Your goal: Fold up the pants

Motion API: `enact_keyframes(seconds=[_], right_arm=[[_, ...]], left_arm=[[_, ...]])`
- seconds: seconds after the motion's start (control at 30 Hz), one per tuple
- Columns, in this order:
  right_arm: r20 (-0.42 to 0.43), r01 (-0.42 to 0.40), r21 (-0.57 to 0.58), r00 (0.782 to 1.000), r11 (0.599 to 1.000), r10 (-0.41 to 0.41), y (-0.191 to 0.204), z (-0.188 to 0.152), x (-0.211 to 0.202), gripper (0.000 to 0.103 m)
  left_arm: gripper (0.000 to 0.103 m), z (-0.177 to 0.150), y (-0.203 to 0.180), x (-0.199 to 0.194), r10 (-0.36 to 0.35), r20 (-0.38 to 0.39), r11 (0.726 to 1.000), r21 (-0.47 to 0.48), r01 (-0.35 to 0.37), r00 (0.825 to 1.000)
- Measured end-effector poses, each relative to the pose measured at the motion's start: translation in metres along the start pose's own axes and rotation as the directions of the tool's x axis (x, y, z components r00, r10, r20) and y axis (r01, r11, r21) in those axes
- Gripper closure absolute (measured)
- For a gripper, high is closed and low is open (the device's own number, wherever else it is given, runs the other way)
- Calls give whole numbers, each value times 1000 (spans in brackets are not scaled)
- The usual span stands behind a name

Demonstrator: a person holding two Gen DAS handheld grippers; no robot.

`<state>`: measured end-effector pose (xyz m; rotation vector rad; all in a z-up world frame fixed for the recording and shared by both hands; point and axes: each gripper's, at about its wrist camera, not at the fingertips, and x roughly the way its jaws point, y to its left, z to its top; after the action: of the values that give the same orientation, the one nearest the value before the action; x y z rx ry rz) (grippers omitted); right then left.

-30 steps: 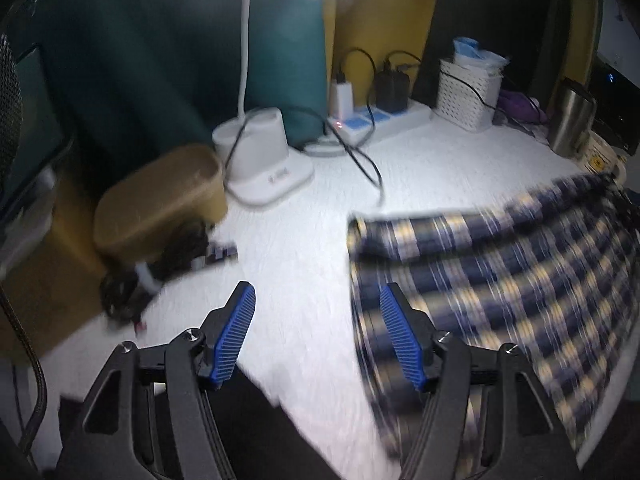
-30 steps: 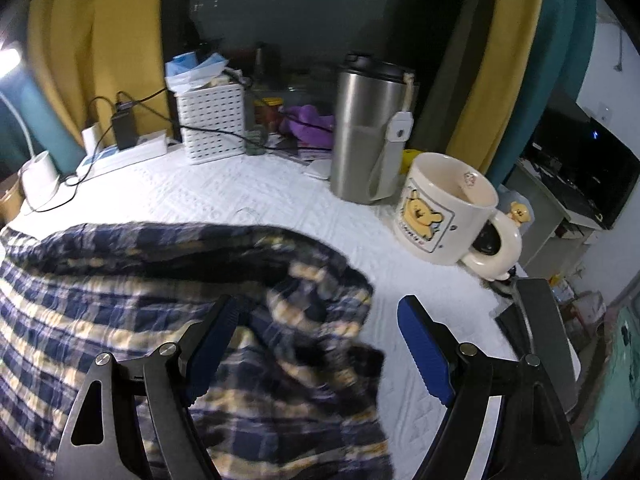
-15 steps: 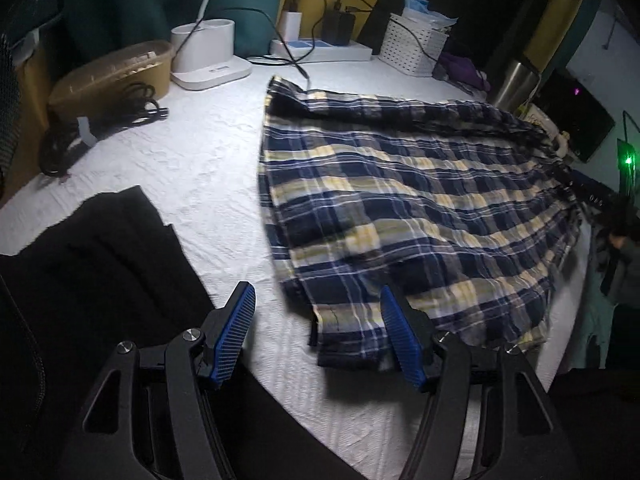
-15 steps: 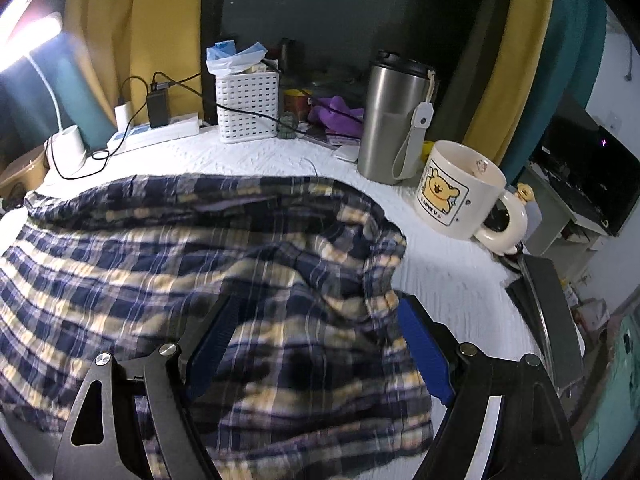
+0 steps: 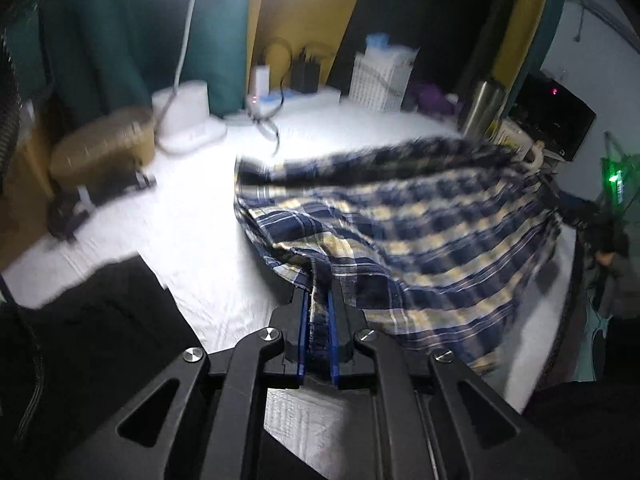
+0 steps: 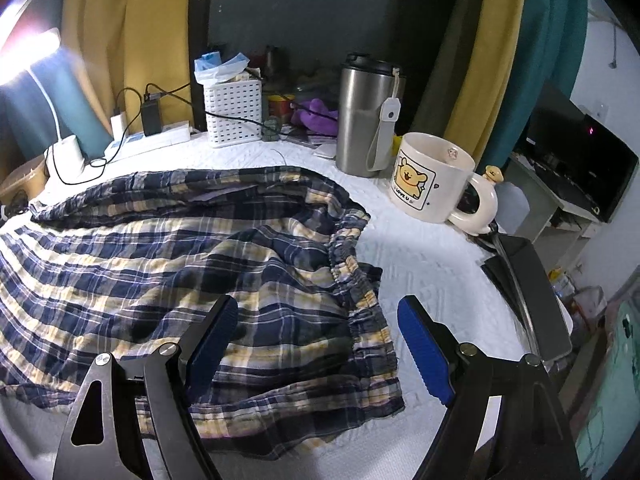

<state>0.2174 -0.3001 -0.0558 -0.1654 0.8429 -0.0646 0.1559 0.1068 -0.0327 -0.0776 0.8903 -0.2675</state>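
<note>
Blue and yellow plaid pants [image 5: 420, 232] lie spread over the white table cover [image 5: 192, 240]. My left gripper [image 5: 319, 300] is shut on a bunched corner of the pants' near hem, and the cloth rises off the table from the blue pads. The left wrist view is blurred by motion. In the right wrist view the pants [image 6: 160, 248] lie wrinkled, with the elastic waistband [image 6: 352, 264] running down between the fingers. My right gripper [image 6: 316, 308] hangs open just above that waistband end, its pads clear of the cloth.
A bear mug [image 6: 428, 176], a steel tumbler [image 6: 366, 116], a white basket [image 6: 234, 112] and a power strip [image 6: 152, 140] with cables line the far edge. A lamp base [image 5: 188, 116] and tan container [image 5: 104, 148] stand far left. Black cloth [image 5: 100, 320] lies near left.
My left gripper has closed on the pants' near hem corner and pulled it up off the table. The right gripper stays open and has drifted a little over the waistband.
</note>
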Motion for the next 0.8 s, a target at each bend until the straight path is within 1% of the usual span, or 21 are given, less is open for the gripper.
enact_keyframes(seconds=[0.03,0.1,0.2,0.23,0.3,0.33,0.37,0.4,0.43,0.53,0.6,0.63,0.7,0.73,0.8], right_arm=[[1,-3,0,1000,1000,3,0,0,0,20],[1,-15,-1,1000,1000,15,2,-2,1,20],[-7,-32,-11,999,999,32,7,-6,3,20],[-11,-37,-13,999,999,37,9,-8,4,20],[-30,-50,-25,998,998,49,12,-12,9,20],[-43,-55,-35,998,998,54,14,-14,11,20],[-58,-59,-45,997,997,56,16,-17,15,20],[-64,-62,-49,996,997,59,17,-19,16,20],[-68,-66,-51,996,997,62,17,-21,17,20],[-68,-70,-51,996,996,66,17,-25,15,20],[-63,-72,-49,996,996,69,17,-25,14,20],[-59,-81,-52,995,995,78,19,-25,12,20],[-47,-102,-62,994,993,99,24,-24,6,20],[-37,-118,-69,993,991,115,29,-25,1,20],[-16,-171,-98,985,980,170,45,-26,-11,20]], left_arm=[[96,2,-2,-5,7,2,1000,11,-7,1000],[96,3,-6,-11,47,-5,998,38,-47,999],[96,-7,2,-5,109,-56,993,45,-106,992],[96,-13,9,1,153,-88,988,43,-149,984],[96,-26,21,12,233,-143,972,44,-229,962],[96,-32,28,18,244,-176,970,31,-243,954],[96,-40,34,21,239,-201,970,12,-241,950],[96,-43,36,20,235,-202,971,2,-239,951],[96,-46,36,17,224,-195,973,-9,-230,955],[95,-44,30,2,164,-146,984,-40,-172,976],[94,-41,24,1,145,-125,987,-51,-152,982],[91,-41,21,3,132,-121,989,-52,-139,984],[70,-42,19,11,115,-122,991,-61,-123,986],[66,-44,20,15,104,-125,991,-70,-113,987],[65,-48,21,23,71,-133,992,-99,-84,989]])
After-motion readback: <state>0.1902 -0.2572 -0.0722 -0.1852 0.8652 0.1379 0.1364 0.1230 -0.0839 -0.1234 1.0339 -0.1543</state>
